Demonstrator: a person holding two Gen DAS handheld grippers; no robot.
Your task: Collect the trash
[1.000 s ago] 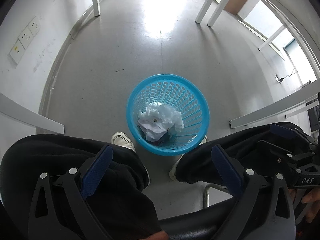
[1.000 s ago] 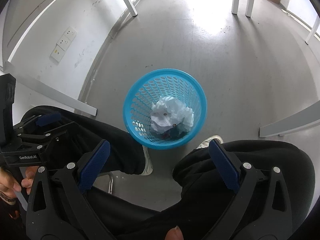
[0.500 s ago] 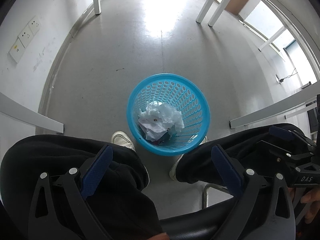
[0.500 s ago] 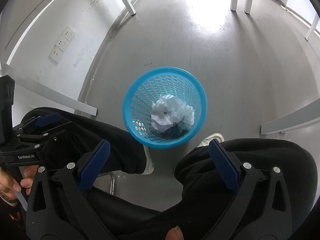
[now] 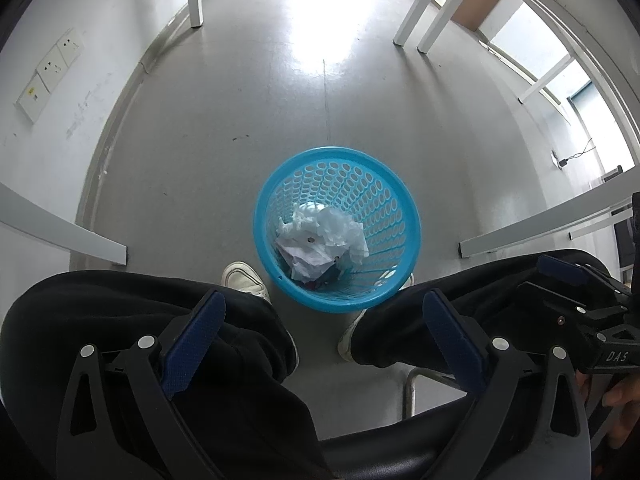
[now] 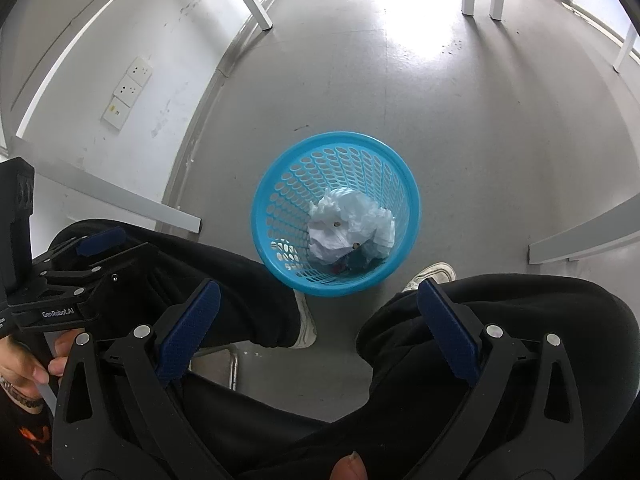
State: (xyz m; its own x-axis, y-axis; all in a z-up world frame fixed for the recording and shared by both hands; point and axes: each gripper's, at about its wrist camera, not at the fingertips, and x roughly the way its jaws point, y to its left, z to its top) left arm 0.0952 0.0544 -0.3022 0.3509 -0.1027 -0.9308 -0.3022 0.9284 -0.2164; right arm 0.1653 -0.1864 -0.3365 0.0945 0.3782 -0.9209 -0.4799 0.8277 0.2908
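Left gripper (image 5: pixel 324 330) and right gripper (image 6: pixel 318 320) both spread wide, holding nothing, hovering above the seated person's knees. Crumpled paper (image 5: pixel 320 238) sits low inside the blue basket (image 5: pixel 406 204) on the floor between the shoes. Paper looks light, soft and crushable; I'd pinch a raised fold at its top. Basket is light, perforated plastic; rim is the stiffest grab point. Left view alone shows window and wall cable; right view shows the hand (image 6: pixel 24 364) on the left gripper.

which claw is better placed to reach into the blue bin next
Neither clearly. The left claw and right claw are both open, empty and above the knees, with the blue bin centred ahead of each.
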